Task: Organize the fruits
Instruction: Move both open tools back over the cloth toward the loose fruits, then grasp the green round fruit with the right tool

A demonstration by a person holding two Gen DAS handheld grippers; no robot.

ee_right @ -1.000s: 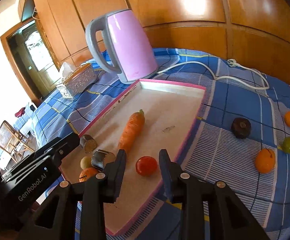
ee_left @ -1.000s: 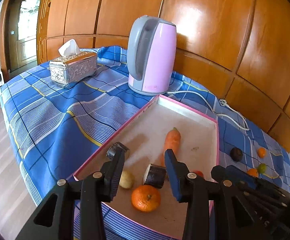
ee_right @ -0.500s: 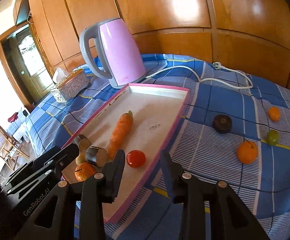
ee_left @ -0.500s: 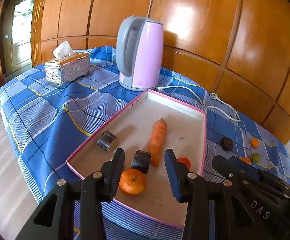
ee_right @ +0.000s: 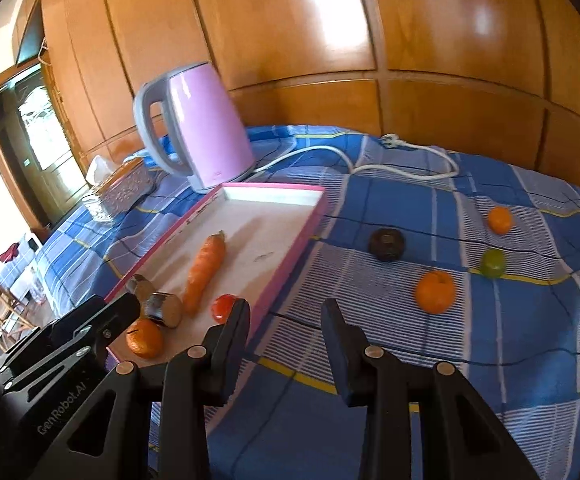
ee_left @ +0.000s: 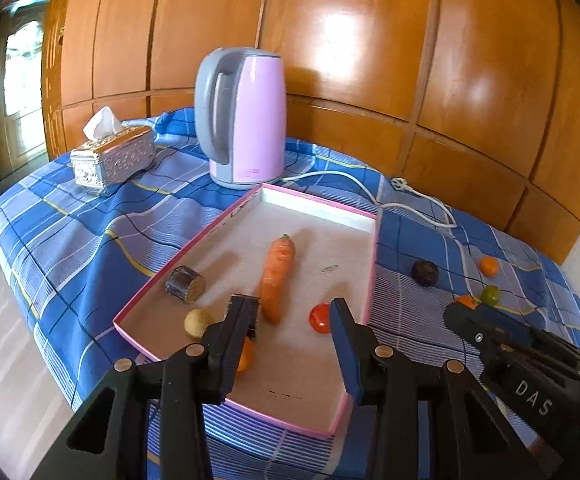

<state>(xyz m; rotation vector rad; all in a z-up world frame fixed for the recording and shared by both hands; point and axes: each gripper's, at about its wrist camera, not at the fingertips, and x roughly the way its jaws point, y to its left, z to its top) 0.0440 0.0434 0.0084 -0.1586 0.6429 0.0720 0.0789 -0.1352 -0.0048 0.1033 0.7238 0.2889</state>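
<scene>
Both the left gripper and the right gripper are wide open and hold nothing. The big orange sits on the blue cloth, near the pink tray. The right gripper should go straight over it, drop low, then squeeze gently.

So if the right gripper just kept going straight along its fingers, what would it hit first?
Probably bare tablecloth beside the tray: the open right gripper frames no fruit; the dark fruit lies farther on, slightly right. Depth is uncertain.

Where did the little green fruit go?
The green fruit sits on the blue checked cloth to the right of the pink tray, between the small orange and the bigger orange.
</scene>
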